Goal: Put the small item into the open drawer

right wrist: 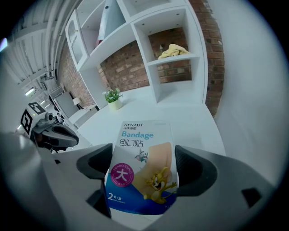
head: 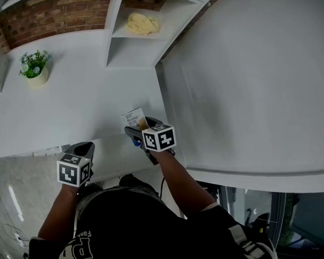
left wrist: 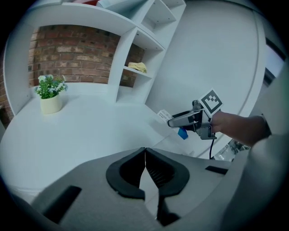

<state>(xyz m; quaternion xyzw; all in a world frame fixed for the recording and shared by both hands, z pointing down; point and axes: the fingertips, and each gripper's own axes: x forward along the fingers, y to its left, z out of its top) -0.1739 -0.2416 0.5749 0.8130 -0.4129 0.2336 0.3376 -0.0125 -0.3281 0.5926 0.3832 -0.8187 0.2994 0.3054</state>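
White-and-blue cardboard bandage box point(right wrist: 142, 167), printed with a cartoon cat and mouse, is clamped flat between the two dark pads of the right claw point(right wrist: 144, 164), its upper end reaching out past the tips. Seen from the head view, the box is held over the near right corner of the smooth white tabletop point(head: 73, 96), just beside a plain white wall panel. The left claw point(left wrist: 145, 155) has its jaws pressed together with nothing between them (it hangs at the tabletop's front edge, well apart from the box). Behind the tabletop runs a red brick wall point(head: 54, 13) with a white shelf unit point(head: 154, 46) against it. Counted: one bandage box, two claws, one small green potted plant point(head: 34, 67) in a cream pot at the far left, one crumpled yellow cloth point(head: 143, 23) on a shelf.
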